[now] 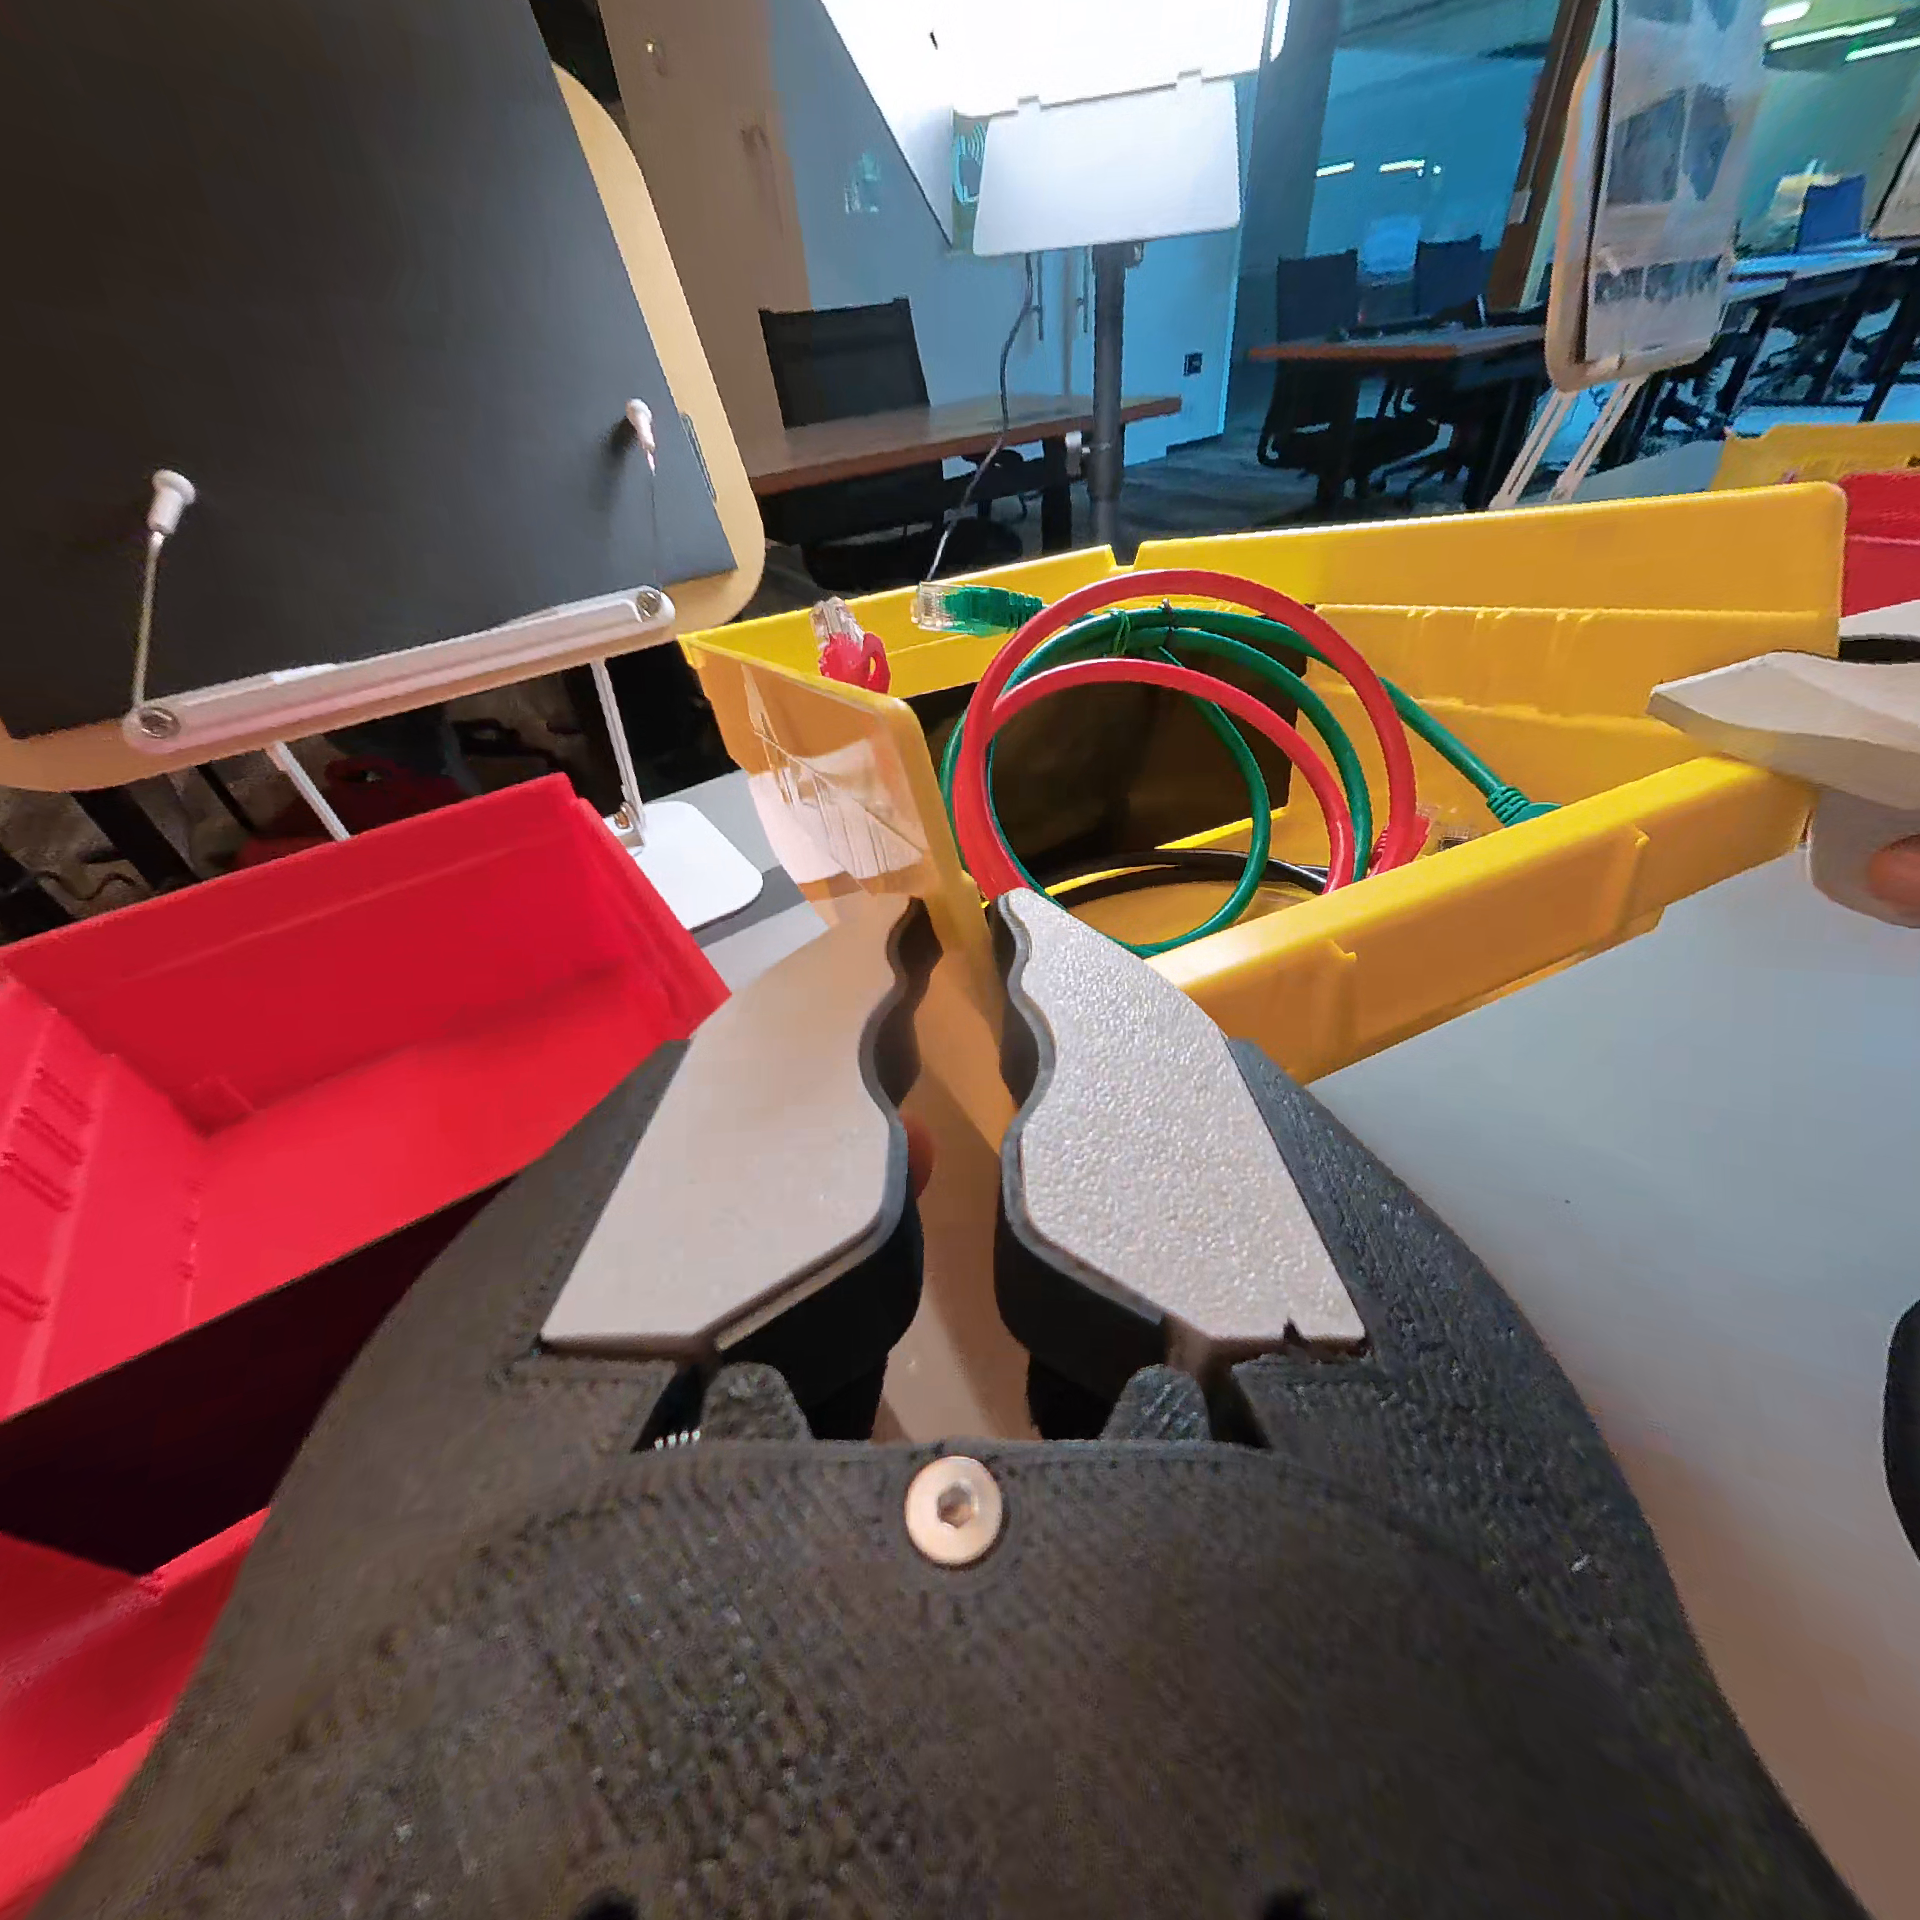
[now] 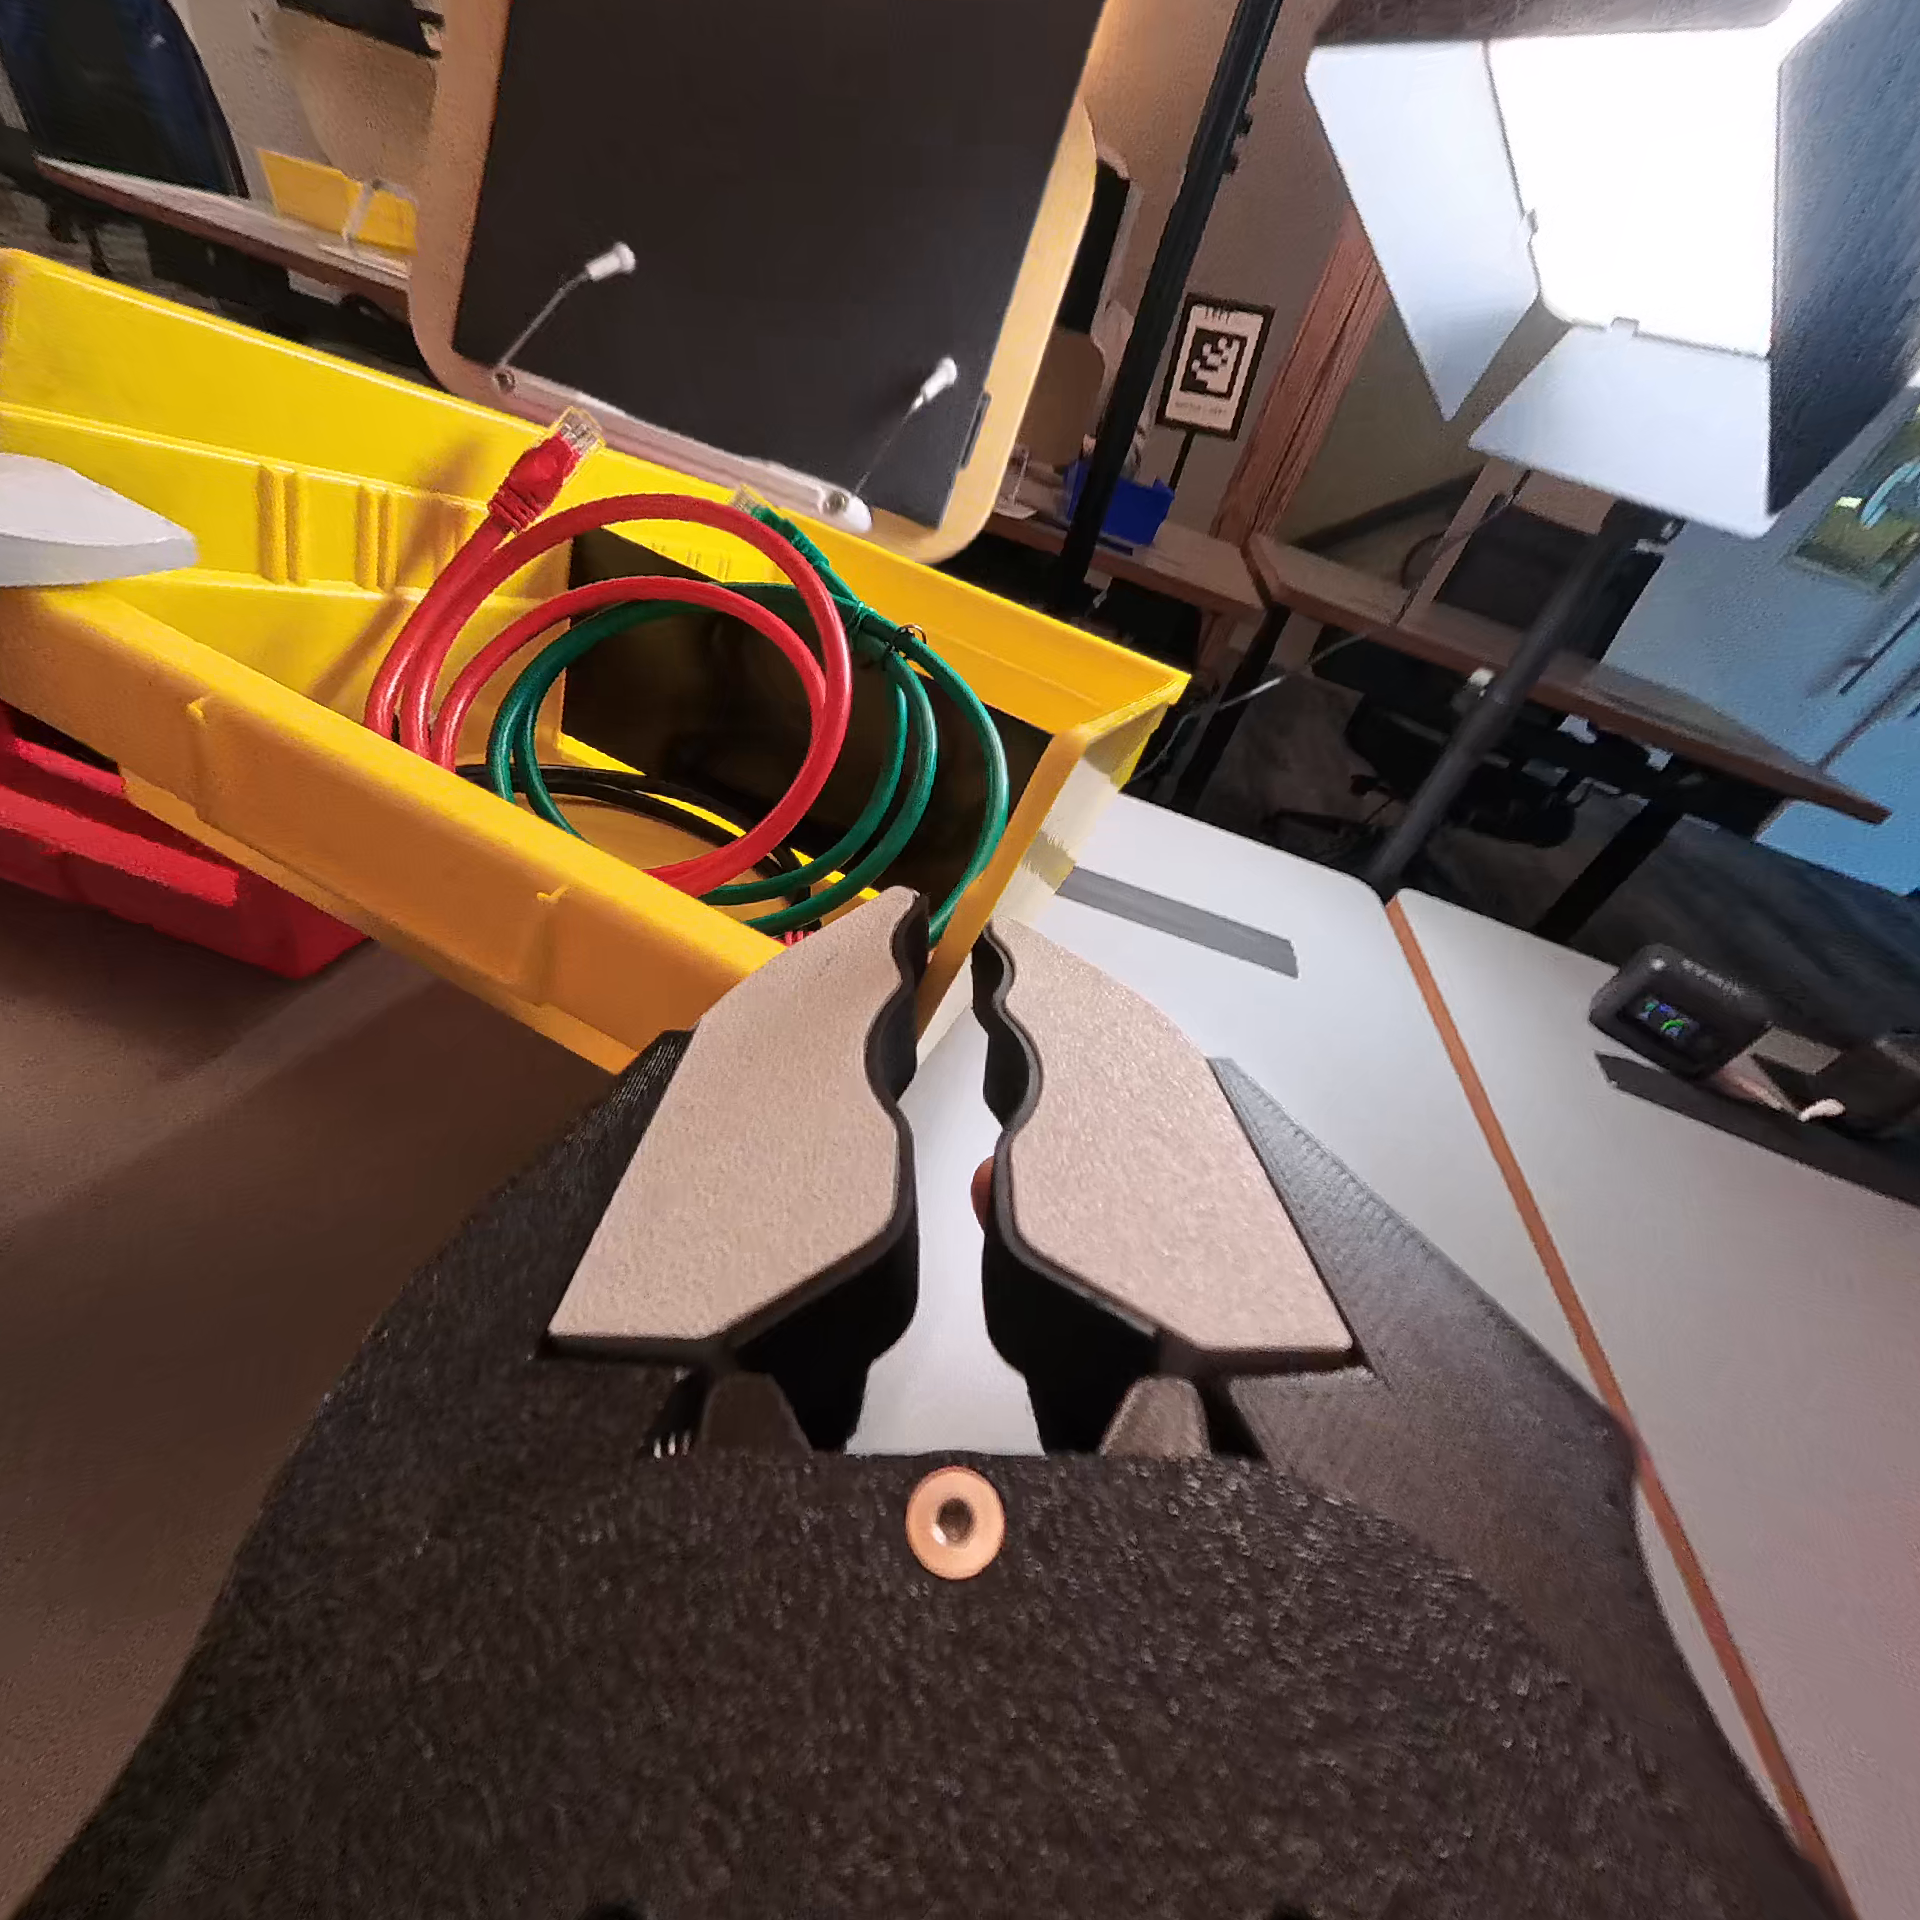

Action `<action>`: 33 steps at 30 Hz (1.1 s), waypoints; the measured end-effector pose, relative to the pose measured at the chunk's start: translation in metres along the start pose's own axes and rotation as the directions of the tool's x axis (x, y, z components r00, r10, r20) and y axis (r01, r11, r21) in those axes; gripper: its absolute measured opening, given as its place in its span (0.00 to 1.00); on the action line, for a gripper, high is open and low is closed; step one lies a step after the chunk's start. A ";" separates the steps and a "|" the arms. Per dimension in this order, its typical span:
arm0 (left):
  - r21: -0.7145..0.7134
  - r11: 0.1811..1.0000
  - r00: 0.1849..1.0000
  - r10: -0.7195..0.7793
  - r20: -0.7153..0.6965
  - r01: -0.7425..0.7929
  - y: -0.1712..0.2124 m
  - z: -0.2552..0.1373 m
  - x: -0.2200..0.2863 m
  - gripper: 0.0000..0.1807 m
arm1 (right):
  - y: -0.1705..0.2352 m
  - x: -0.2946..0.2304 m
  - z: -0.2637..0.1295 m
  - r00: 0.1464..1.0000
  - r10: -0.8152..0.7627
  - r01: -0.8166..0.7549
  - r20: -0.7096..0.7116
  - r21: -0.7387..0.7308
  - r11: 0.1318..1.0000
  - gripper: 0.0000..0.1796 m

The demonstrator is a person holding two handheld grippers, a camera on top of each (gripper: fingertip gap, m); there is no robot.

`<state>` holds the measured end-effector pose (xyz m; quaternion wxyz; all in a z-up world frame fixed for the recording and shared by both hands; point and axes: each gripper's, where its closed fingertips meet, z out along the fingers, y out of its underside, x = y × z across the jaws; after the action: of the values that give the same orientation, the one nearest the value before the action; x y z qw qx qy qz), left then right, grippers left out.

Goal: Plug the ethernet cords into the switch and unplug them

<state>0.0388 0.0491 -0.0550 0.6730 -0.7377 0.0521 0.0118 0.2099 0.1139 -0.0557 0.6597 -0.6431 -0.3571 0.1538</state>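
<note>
Left gripper (image 1: 961,920), right gripper (image 2: 951,920): each narrowly parted, empty, above tabletop (image 2: 1195,997). Yellow bin (image 2: 343,821) beyond: coiled red cord (image 2: 665,540) and green cord (image 2: 966,748), clear-tipped plugs, over black cable (image 2: 623,795).

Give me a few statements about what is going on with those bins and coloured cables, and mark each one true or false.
1. The red ethernet cord and the green ethernet cord lie coiled inside the yellow bin. True.
2. The left gripper is clamped on a red plug. False: it holds nothing, and its jaws stand slightly apart just short of the bin's front corner.
3. A black cable lies on the bin's floor under the coloured coils. True.
4. The right gripper is lifting the green cord. False: it is empty, near the bin's corner.
5. Both cords are plugged into a switch. False: the plugs that show are loose, and no switch is in view.
6. A red bin sits beside the yellow one. True.
</note>
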 end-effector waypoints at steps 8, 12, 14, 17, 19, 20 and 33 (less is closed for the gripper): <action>0.116 0.993 0.998 0.000 0.055 -0.006 -0.042 -0.033 -0.026 0.06 | -0.058 -0.021 -0.005 0.999 -0.054 0.053 0.004 0.130 0.990 0.04; 0.177 0.984 0.994 0.005 0.112 -0.025 -0.066 -0.063 -0.053 0.06 | -0.098 -0.047 -0.002 0.996 -0.081 0.071 0.039 0.214 0.974 0.05; 0.202 0.979 0.989 0.005 0.151 -0.035 -0.077 -0.083 -0.071 0.06 | -0.118 -0.067 0.002 0.994 -0.090 0.069 0.070 0.255 0.965 0.05; 0.240 0.970 0.978 -0.014 0.210 -0.038 -0.090 -0.114 -0.101 0.06 | -0.145 -0.100 0.010 0.987 -0.100 0.057 0.123 0.309 0.949 0.05; 0.255 0.966 0.967 -0.019 0.252 -0.047 -0.095 -0.135 -0.119 0.05 | -0.161 -0.121 0.014 0.982 -0.107 0.049 0.155 0.338 0.940 0.05; 0.261 0.964 0.962 -0.020 0.273 -0.054 -0.097 -0.145 -0.128 0.05 | -0.168 -0.132 0.016 0.979 -0.110 0.044 0.172 0.352 0.935 0.05; 0.219 0.970 0.864 -0.021 0.503 -0.104 -0.068 -0.262 -0.224 0.04 | -0.202 -0.279 0.040 0.899 -0.092 -0.094 0.428 0.395 0.914 0.06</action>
<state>-0.1912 -0.1918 0.0568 0.7466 -0.6217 -0.1075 0.2111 -0.0635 -0.0661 0.0587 0.6812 -0.4411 -0.4560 0.3653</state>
